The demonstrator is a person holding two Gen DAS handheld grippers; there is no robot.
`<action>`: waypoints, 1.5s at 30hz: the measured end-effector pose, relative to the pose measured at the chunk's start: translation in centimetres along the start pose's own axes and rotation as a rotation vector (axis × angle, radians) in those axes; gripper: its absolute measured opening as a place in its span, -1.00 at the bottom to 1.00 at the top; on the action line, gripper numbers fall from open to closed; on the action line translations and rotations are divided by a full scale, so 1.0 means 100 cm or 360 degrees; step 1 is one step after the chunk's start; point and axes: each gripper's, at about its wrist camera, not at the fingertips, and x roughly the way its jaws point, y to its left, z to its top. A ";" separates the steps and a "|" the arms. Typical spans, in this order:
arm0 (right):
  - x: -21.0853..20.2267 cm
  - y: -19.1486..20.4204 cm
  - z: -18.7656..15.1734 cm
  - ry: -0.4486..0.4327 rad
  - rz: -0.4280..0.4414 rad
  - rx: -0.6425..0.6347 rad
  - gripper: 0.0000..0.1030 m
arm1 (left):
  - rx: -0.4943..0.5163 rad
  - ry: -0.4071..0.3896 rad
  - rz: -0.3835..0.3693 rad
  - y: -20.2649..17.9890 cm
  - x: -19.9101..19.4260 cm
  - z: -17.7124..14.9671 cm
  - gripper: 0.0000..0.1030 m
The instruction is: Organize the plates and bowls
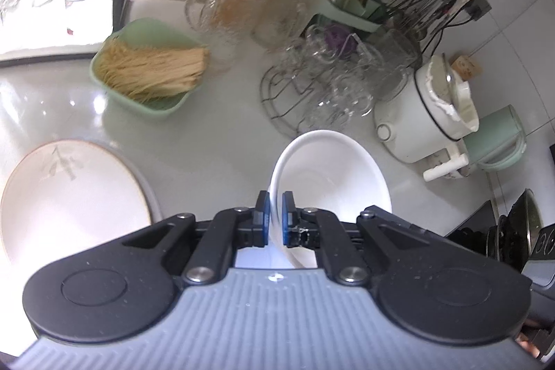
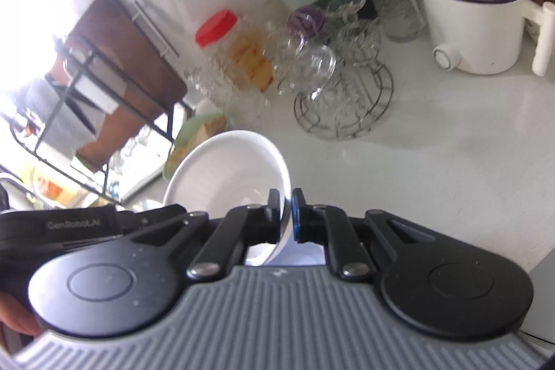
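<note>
Left tongs [image 1: 275,217] pinched a white bowl's [image 1: 333,175] rim, lower centre; right tongs [image 2: 286,214] pinched a bowl [image 2: 225,175] rim likewise. Plate [image 1: 69,193] lay lower left on tabletop [image 1: 225,141].

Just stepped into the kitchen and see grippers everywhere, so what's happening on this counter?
A person is tidying dishes with two handheld grippers. The left gripper is clamped on the rim of a plain white ceramic bowl, and the right gripper pinches a white bowl's rim too; whether it is the same bowl is unclear. A large white plate with a leaf print lies to the left on the white counter.
</note>
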 end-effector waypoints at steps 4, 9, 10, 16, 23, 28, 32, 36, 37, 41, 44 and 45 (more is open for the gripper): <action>0.008 0.004 -0.009 0.0031 -0.0018 -0.0061 -0.78 | 0.0015 -0.0009 0.0033 0.009 0.003 -0.009 -0.87; 0.020 0.010 -0.021 0.0110 -0.0075 -0.0137 -0.77 | -0.0007 0.0049 0.0051 0.022 0.013 -0.021 -0.86; 0.021 0.011 -0.023 0.0121 -0.0083 -0.0149 -0.77 | -0.0009 0.0069 0.0050 0.024 0.015 -0.023 -0.86; 0.030 0.014 -0.038 0.0192 -0.0150 -0.0251 -0.77 | 0.0007 0.0168 0.0099 0.033 0.035 -0.039 -0.86; 0.038 0.017 -0.050 0.0227 -0.0211 -0.0350 -0.77 | 0.0054 0.0205 0.0176 0.037 0.049 -0.055 -0.84; 0.039 0.012 -0.049 0.0223 -0.0222 -0.0319 -0.75 | 0.0028 0.0230 0.0226 0.039 0.054 -0.056 -0.32; 0.039 0.005 -0.047 0.0183 -0.0217 -0.0253 -0.75 | 0.0038 0.0188 0.0203 0.041 0.055 -0.057 0.08; 0.051 -0.006 -0.045 0.0219 -0.0241 -0.0172 -0.71 | -0.0031 0.0201 0.0147 0.048 0.062 -0.057 0.08; 0.053 -0.010 -0.045 0.0229 -0.0236 -0.0148 -0.71 | -0.0044 0.0201 0.0133 0.049 0.065 -0.056 0.08; 0.062 -0.025 -0.044 0.0280 -0.0207 -0.0015 -0.38 | -0.0019 0.0188 0.0124 0.050 0.071 -0.056 0.08; 0.064 -0.034 -0.044 0.0296 -0.0156 0.0081 -0.28 | -0.0024 0.0203 0.0119 0.050 0.075 -0.058 0.07; 0.063 -0.035 -0.043 0.0292 -0.0125 0.0100 -0.28 | -0.0020 0.0204 0.0115 0.050 0.077 -0.058 0.07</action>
